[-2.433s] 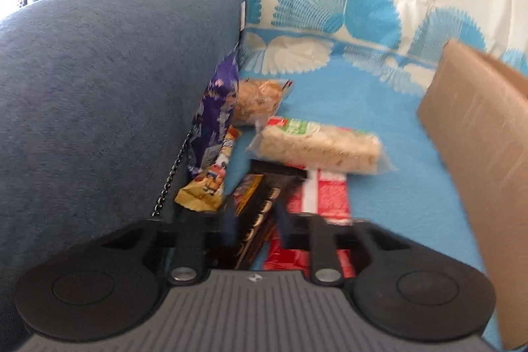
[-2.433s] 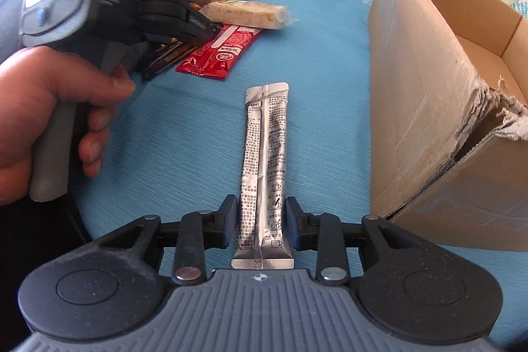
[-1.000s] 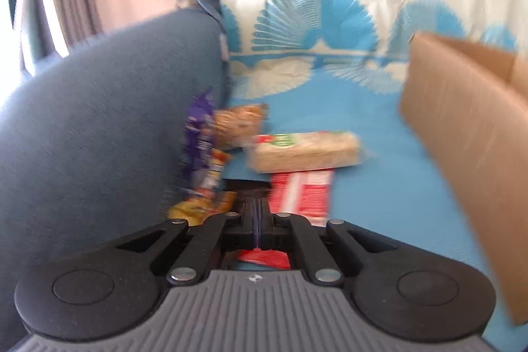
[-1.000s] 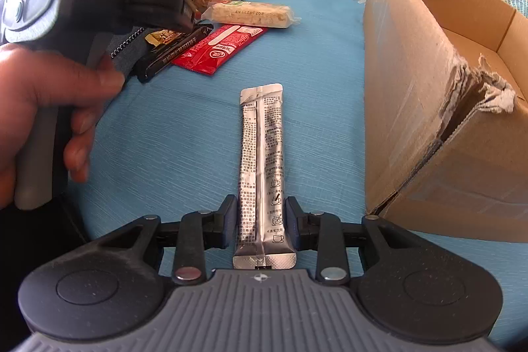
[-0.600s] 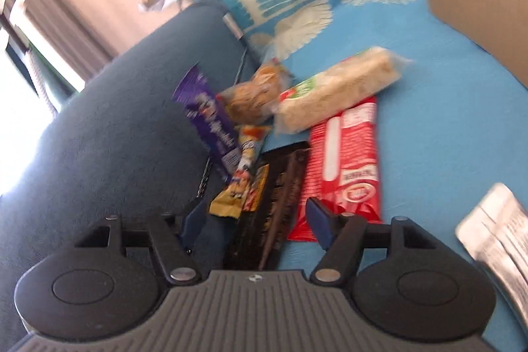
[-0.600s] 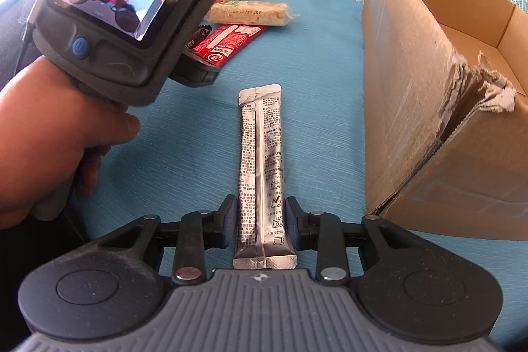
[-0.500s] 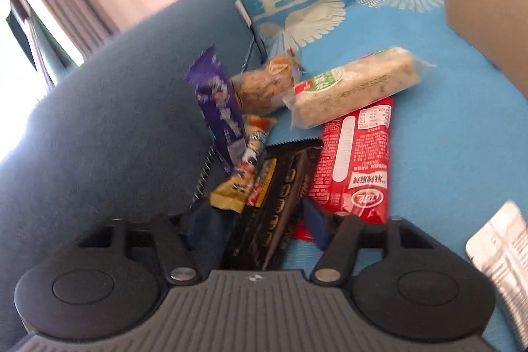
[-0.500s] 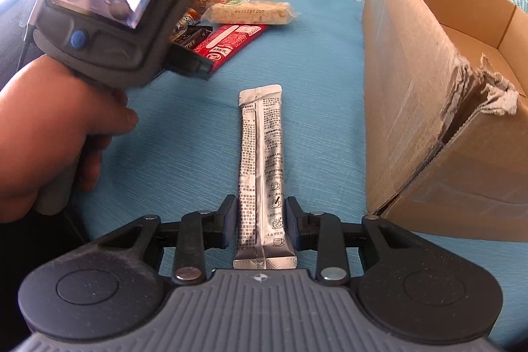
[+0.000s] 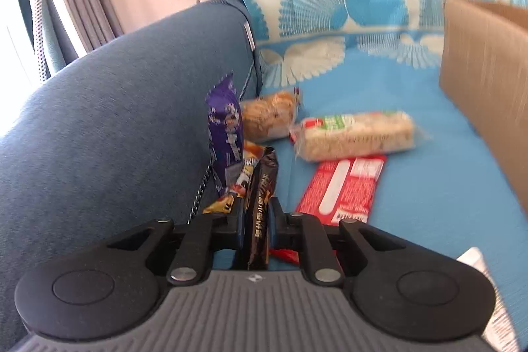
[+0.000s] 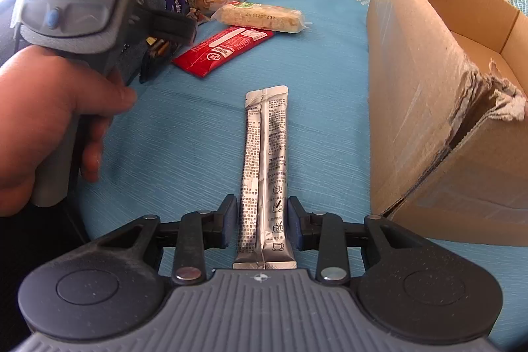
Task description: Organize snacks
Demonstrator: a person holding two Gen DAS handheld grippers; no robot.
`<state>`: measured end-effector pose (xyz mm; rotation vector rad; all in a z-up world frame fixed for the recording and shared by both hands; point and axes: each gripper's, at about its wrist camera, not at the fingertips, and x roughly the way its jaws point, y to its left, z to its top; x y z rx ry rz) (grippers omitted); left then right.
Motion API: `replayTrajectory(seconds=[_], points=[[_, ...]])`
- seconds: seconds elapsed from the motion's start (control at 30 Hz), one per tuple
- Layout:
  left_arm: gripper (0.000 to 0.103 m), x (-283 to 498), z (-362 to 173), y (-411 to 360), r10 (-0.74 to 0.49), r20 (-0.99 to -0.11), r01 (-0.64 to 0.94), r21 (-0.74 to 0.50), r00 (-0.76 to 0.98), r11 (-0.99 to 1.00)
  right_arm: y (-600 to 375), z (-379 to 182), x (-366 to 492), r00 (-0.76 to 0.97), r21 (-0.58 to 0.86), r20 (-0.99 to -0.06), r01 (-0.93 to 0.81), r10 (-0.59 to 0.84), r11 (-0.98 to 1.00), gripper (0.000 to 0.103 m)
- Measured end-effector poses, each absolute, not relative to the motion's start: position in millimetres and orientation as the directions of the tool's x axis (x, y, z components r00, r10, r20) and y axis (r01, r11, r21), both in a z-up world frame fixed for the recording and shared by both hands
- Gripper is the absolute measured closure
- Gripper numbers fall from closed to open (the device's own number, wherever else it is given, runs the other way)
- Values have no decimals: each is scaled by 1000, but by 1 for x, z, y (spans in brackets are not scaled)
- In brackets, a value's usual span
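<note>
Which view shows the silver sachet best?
Right wrist: the silver sachet lies full length on the blue cloth, its near end between the right tool's fingers. Left wrist catches only a blurred corner at the lower right edge.

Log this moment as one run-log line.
left hand-held gripper: just closed on dark snack bar | right hand-held gripper: silver sachet | cardboard box: open

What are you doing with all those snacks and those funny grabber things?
A person is sorting snacks on a blue sofa cover, with a claw tool in each hand. The left claw has just closed on a dark brown snack bar at the edge of the snack pile, next to a red packet. The right claw is shut on a long silver sachet lying flat on the cover. An open cardboard box stands to the right; what is in it can't be seen.
</note>
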<state>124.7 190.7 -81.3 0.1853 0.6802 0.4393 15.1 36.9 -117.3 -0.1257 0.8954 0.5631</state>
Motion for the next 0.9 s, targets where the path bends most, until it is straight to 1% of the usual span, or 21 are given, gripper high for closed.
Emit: replayTrajectory(seconds=[0.07, 0.17, 0.27, 0.33, 0.4, 0.47, 0.57, 0.7, 0.73, 0.8, 0.87, 0.9], points=[[88, 121, -75, 190, 435, -555, -329, 286, 709, 900, 37, -117, 15, 492, 124, -768, -514, 410, 849, 67], [88, 109, -60, 190, 356, -544, -296, 198, 760, 934, 38, -116, 16, 490, 124, -769, -514, 409, 849, 67], [88, 91, -45, 189, 256, -562, -252, 87, 786, 964, 37, -116, 17, 491, 125, -769, -513, 409, 850, 67], [88, 77, -35, 190, 147, -589, -196, -19, 794, 980, 37, -116, 17, 493, 123, -768, -513, 408, 850, 67], [88, 68, -31, 190, 55, -636, -148, -93, 770, 985, 37, -116, 16, 497, 121, -765, -513, 409, 850, 67], [88, 58, -27, 193, 8, -657, -141, -149, 754, 979, 36, -116, 15, 501, 121, -762, -512, 410, 851, 67], [87, 54, -33, 203, -79, -730, -158, -251, 679, 955, 33, -117, 14, 507, 141, -754, -495, 417, 857, 67], [87, 49, -36, 211, -52, -744, -223, -265, 667, 938, 31, -118, 10, 534, 135, -742, -474, 406, 870, 64], [84, 49, -37, 211, -37, -748, -238, -257, 662, 937, 32, -118, 9, 542, 127, -739, -472, 401, 872, 64], [76, 46, -36, 211, -7, -748, -258, -237, 664, 937, 32, -118, 9, 549, 124, -735, -466, 397, 876, 63], [61, 43, -34, 207, 21, -733, -256, -210, 679, 944, 32, -118, 9, 559, 118, -733, -458, 388, 881, 63], [59, 42, -33, 204, 30, -730, -248, -193, 683, 949, 32, -118, 9, 563, 112, -733, -453, 382, 884, 63]])
